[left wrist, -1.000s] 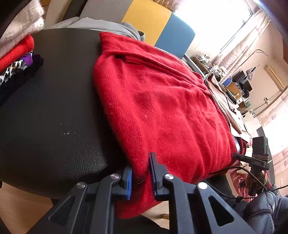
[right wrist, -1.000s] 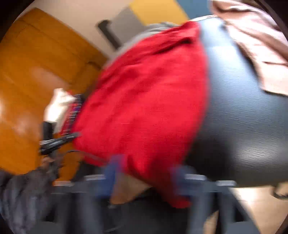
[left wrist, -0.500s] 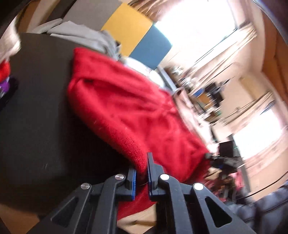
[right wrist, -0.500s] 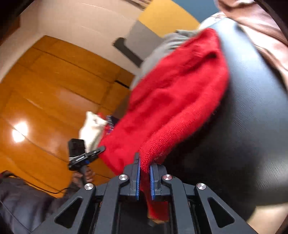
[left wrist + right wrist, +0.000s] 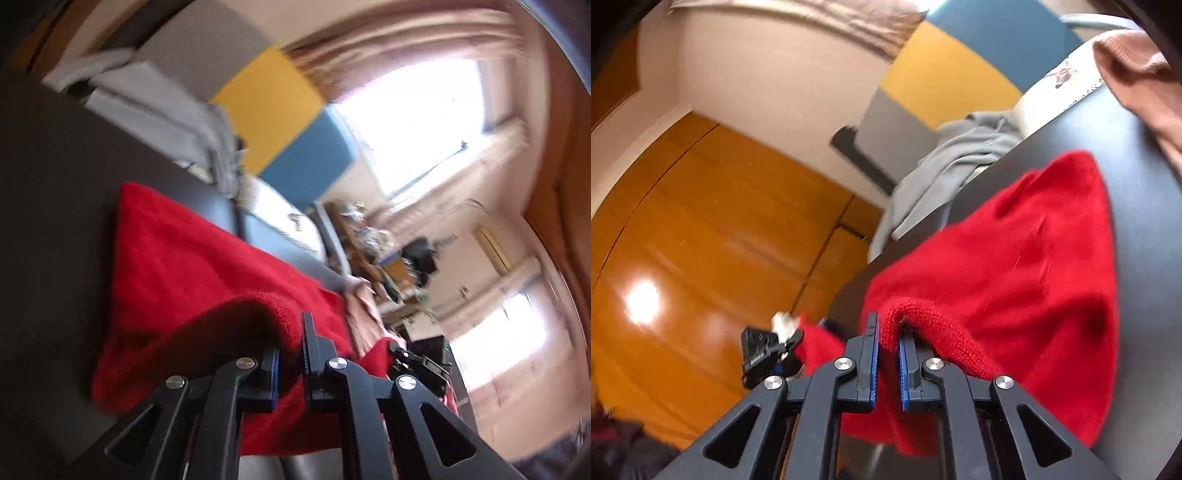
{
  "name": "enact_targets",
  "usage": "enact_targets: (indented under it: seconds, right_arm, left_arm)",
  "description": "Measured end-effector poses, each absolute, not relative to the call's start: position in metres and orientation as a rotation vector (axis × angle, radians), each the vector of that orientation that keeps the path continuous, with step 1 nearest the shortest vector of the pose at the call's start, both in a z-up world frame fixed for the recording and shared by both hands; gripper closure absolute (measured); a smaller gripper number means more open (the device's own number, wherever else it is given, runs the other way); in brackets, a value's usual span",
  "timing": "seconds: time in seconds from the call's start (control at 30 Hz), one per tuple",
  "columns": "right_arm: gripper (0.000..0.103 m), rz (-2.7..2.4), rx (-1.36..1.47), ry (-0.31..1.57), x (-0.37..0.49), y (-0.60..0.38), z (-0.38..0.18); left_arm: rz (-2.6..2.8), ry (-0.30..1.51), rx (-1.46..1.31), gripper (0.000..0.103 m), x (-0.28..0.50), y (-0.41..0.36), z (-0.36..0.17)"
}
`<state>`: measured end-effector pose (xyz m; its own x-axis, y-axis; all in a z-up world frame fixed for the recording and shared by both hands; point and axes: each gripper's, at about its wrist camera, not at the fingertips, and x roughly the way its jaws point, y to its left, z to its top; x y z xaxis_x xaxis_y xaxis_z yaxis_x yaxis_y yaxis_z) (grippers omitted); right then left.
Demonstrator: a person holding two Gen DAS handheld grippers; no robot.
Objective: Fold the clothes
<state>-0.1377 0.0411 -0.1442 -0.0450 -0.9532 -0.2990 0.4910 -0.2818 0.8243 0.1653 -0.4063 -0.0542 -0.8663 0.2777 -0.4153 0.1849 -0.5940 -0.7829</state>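
Red sweater (image 5: 192,266) lies lengthwise away, near edge pinched by both tongs (image 5: 291,354) (image 5: 886,350).

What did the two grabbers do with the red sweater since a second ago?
The right hand-held gripper closed on the red sweater's near edge; the left hand-held gripper kept its hold. Together they lifted that edge up and carried it forward over the rest. The sweater's far part stayed on the black table, the grey garment unmoved.
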Motion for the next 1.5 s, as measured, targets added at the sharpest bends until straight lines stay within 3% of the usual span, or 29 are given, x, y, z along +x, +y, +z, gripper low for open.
enact_targets:
  seconds: [0.2, 0.37, 0.63, 0.7, 0.73, 0.77, 0.83, 0.87, 1.13, 1.2, 1.23, 1.27, 1.5]
  right_arm:
    - [0.095, -1.649, 1.25, -0.577, -0.19, 0.014, -0.199]
    - [0.096, -1.626, 1.279, -0.552, -0.172, 0.027, -0.206]
    - [0.095, -1.583, 1.305, -0.569, -0.111, 0.071, -0.207]
    - [0.089, -1.584, 1.296, -0.551, -0.102, 0.069, -0.201]
    - [0.081, -1.577, 1.292, -0.548, -0.099, 0.069, -0.197]
    - [0.067, -1.572, 1.286, -0.544, -0.095, 0.069, -0.193]
    - [0.05, -1.568, 1.259, -0.521, -0.089, 0.063, -0.184]
    - [0.049, -1.566, 1.246, -0.51, -0.086, 0.06, -0.18]
    - [0.051, -1.551, 1.218, -0.416, -0.064, 0.046, -0.167]
    - [0.067, -1.545, 1.199, -0.433, -0.065, 0.046, -0.164]
    - [0.084, -1.542, 1.19, -0.442, -0.066, 0.046, -0.163]
    - [0.092, -1.539, 1.18, -0.45, -0.067, 0.046, -0.162]
    - [0.092, -1.517, 1.115, -0.508, -0.072, 0.046, -0.152]
  left_arm:
    - [2.588, -1.52, -1.037, 0.096, 0.117, -0.432, -0.114]
    - [2.632, -1.426, -1.079, 0.096, 0.148, -0.41, -0.114]
    - [2.646, -1.442, -1.097, 0.095, 0.217, -0.372, -0.11]
    - [2.637, -1.424, -1.056, 0.093, 0.225, -0.365, -0.102]
    - [2.638, -1.417, -1.034, 0.086, 0.23, -0.362, -0.098]
    - [2.663, -1.402, -1.02, 0.084, 0.235, -0.359, -0.093]
    - [2.708, -1.346, -1.014, 0.081, 0.244, -0.354, -0.086]
    - [2.724, -1.317, -1.015, 0.08, 0.248, -0.351, -0.083]
    - [2.707, -1.2, -1.075, 0.076, 0.266, -0.325, -0.094]
    - [2.687, -1.18, -1.089, 0.08, 0.26, -0.321, -0.098]
    - [2.676, -1.166, -1.109, 0.086, 0.257, -0.319, -0.099]
    - [2.66, -1.158, -1.13, 0.092, 0.255, -0.318, -0.1]
    - [2.52, -1.351, -0.795, 0.094, 0.26, -0.343, -0.069]
